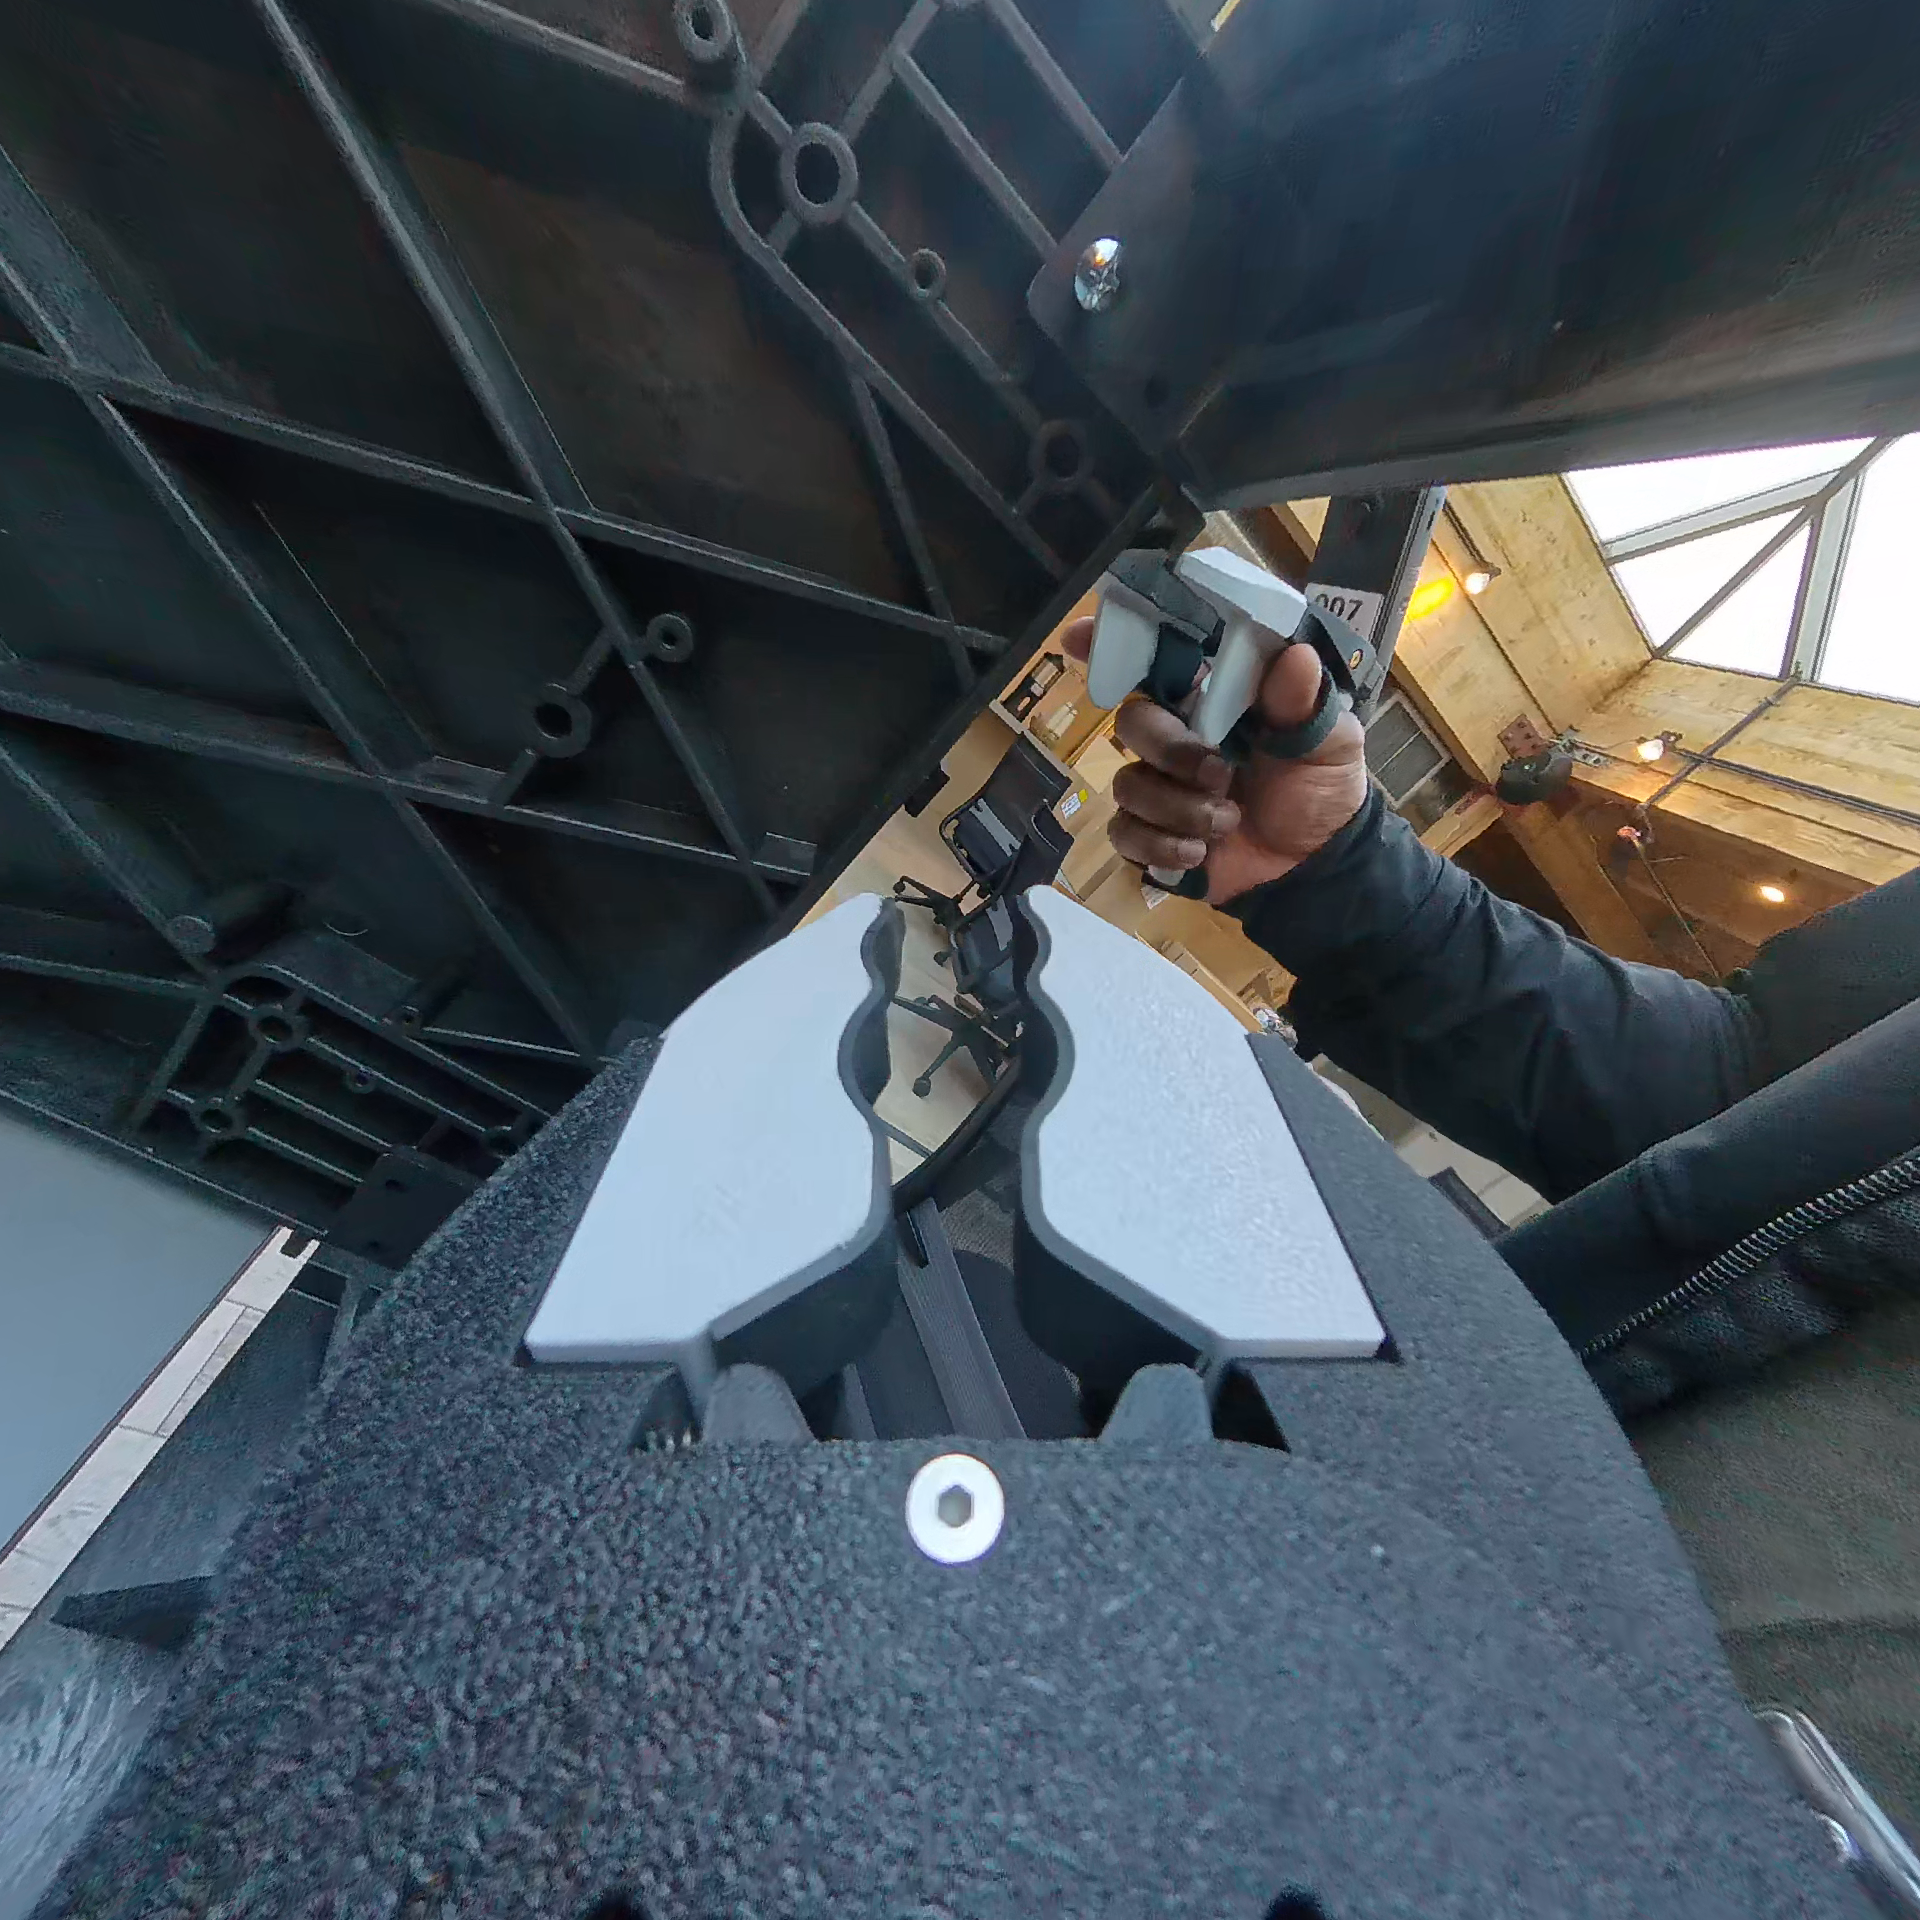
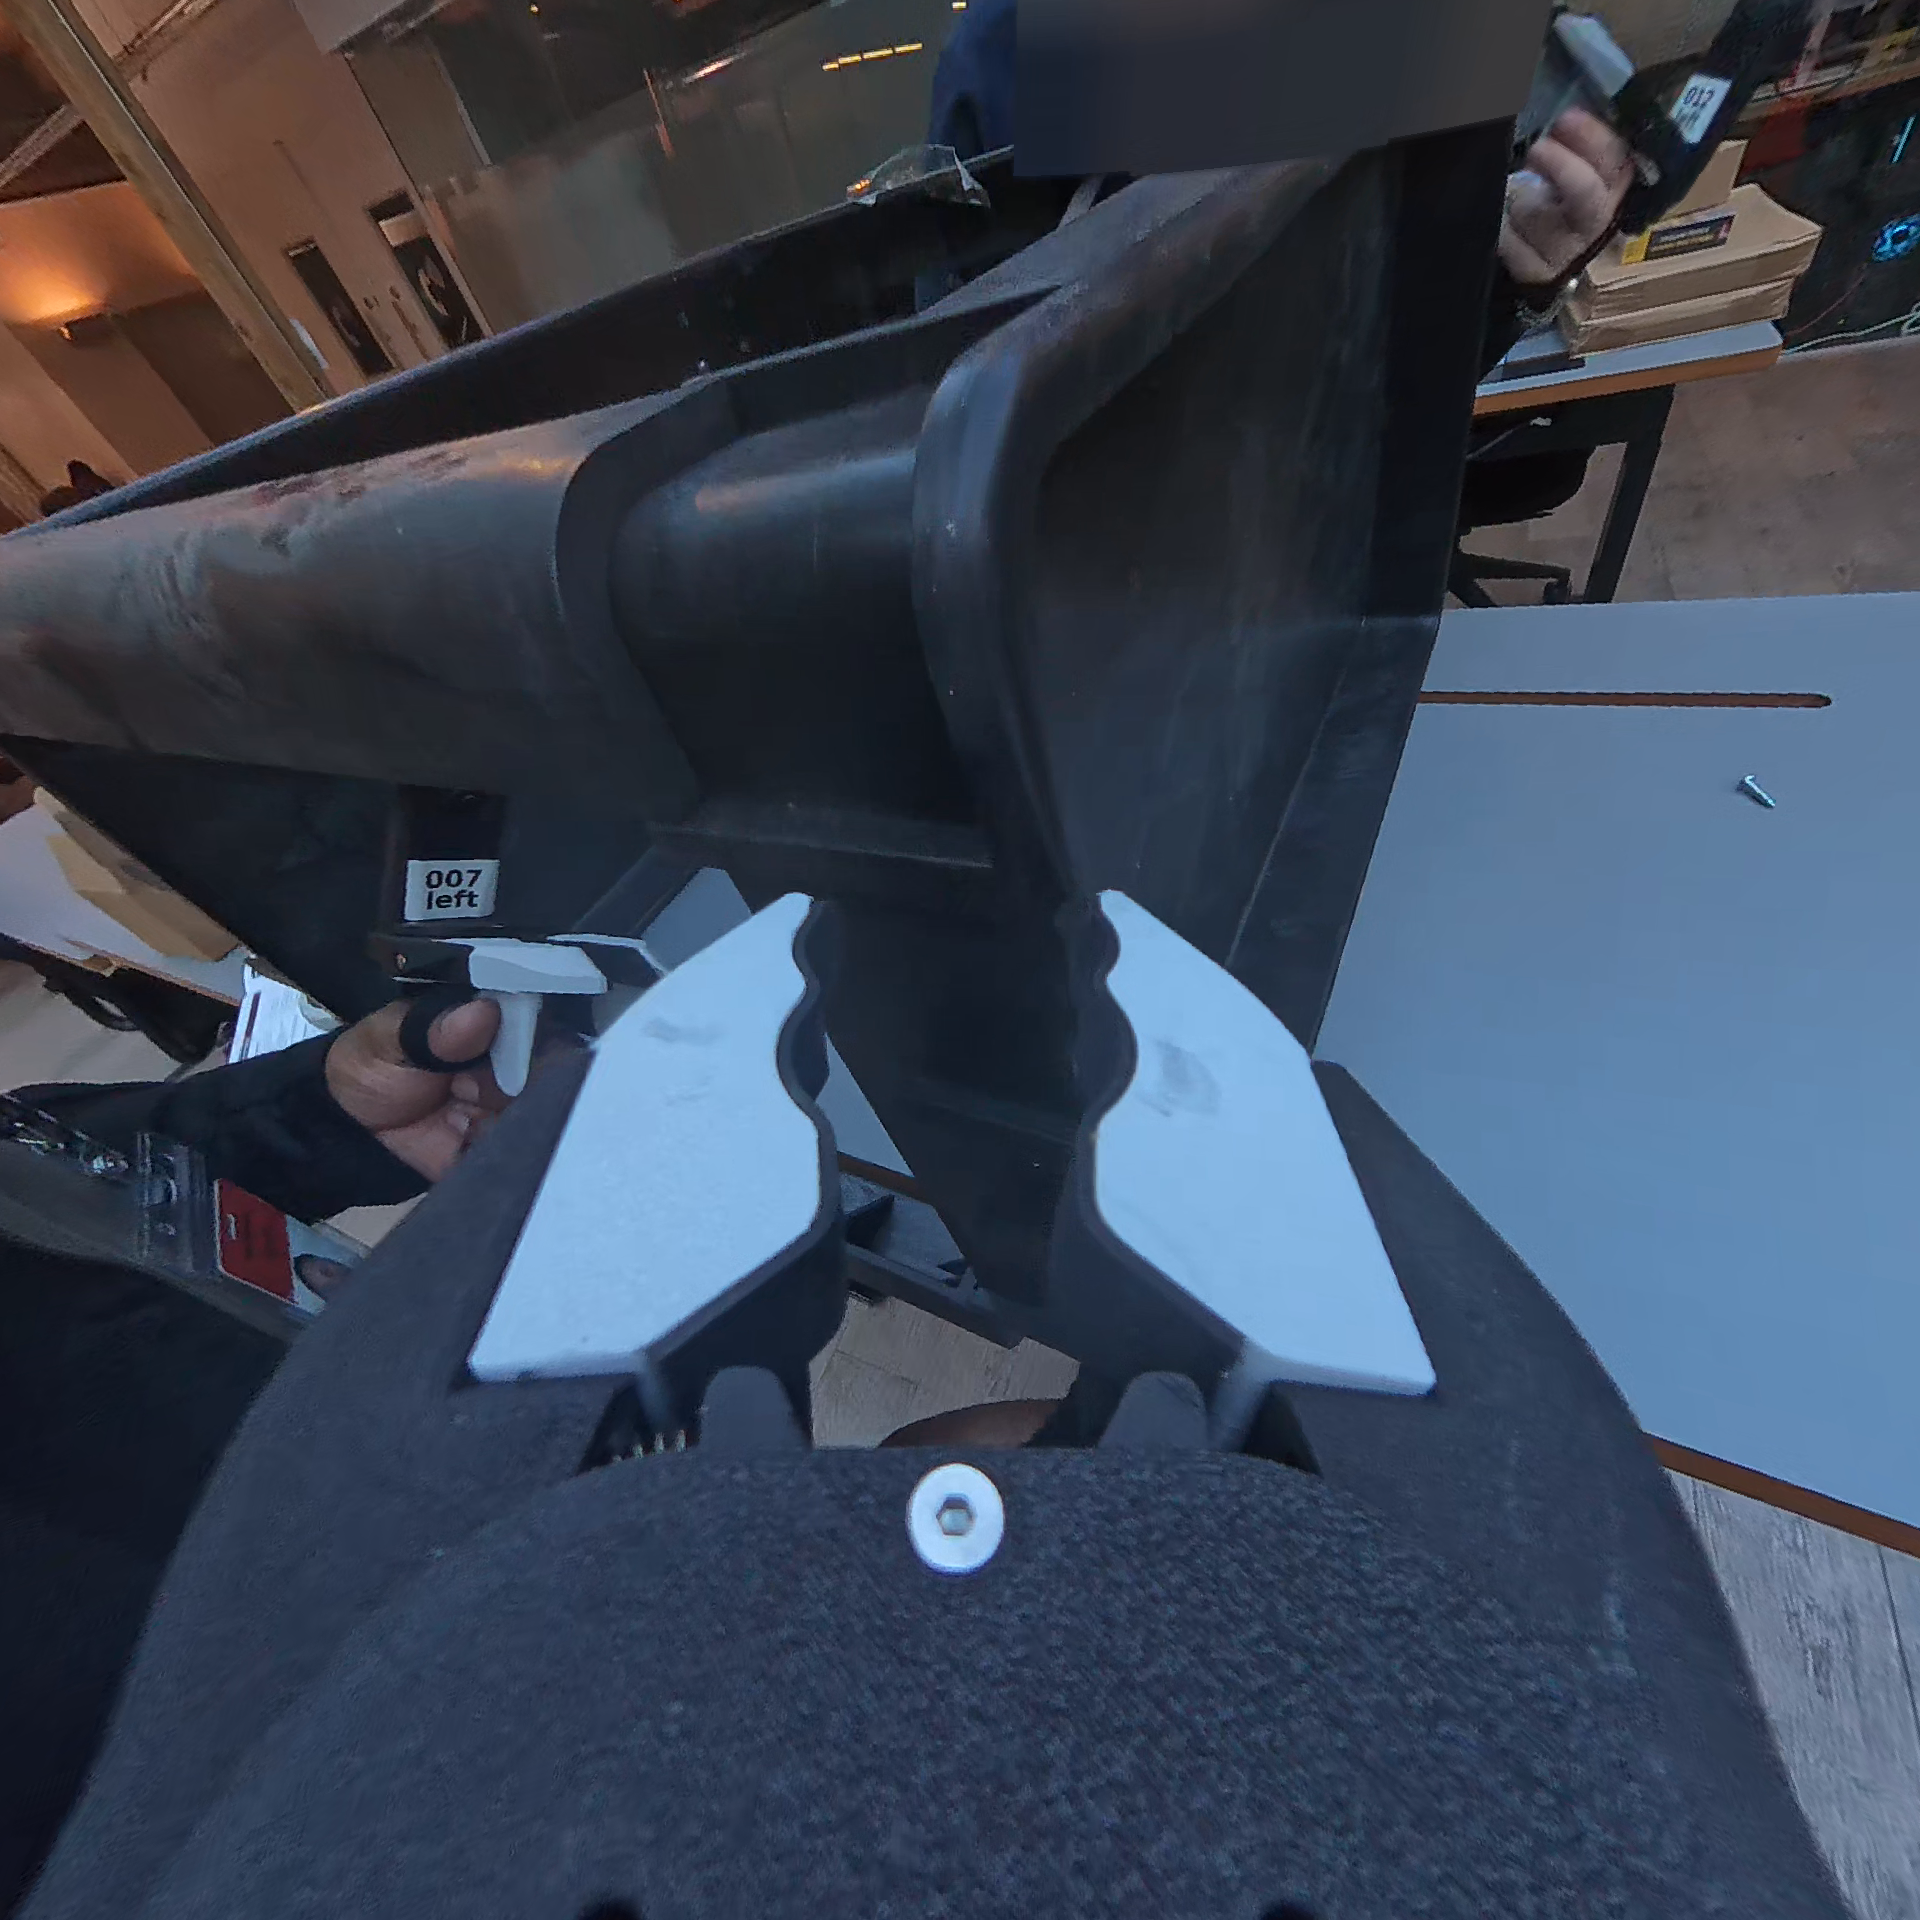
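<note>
Left wrist view: left gripper (image 1: 956,935) narrowly parted, holding nothing, under ribbed black plastic panel (image 1: 499,468); right gripper (image 1: 1195,634) up at panel's edge. Right wrist view: right gripper (image 2: 951,925) clamped around black bracket (image 2: 935,1039); screw (image 2: 1756,792) on grey table (image 2: 1610,987).

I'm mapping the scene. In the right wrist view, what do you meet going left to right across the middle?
Left gripper in a hand → black chair part between the right gripper's fingers → grey table → small screw.
</note>
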